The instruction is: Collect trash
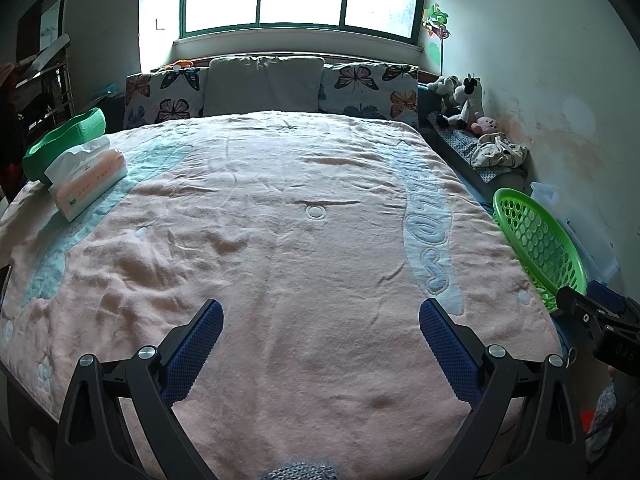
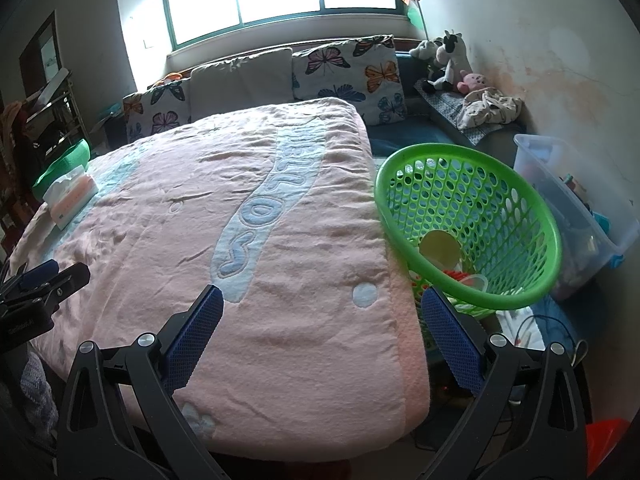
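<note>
Trash, a pale disc among red scraps, lies in the green basket [image 2: 472,216] at three o'clock off the bed's pink blanket [image 2: 248,248]. The blanket looks clear. Left gripper [image 1: 320,344] and right gripper [image 2: 322,328] gape, empty. Collection seems finished; next, scan for strays.
</note>
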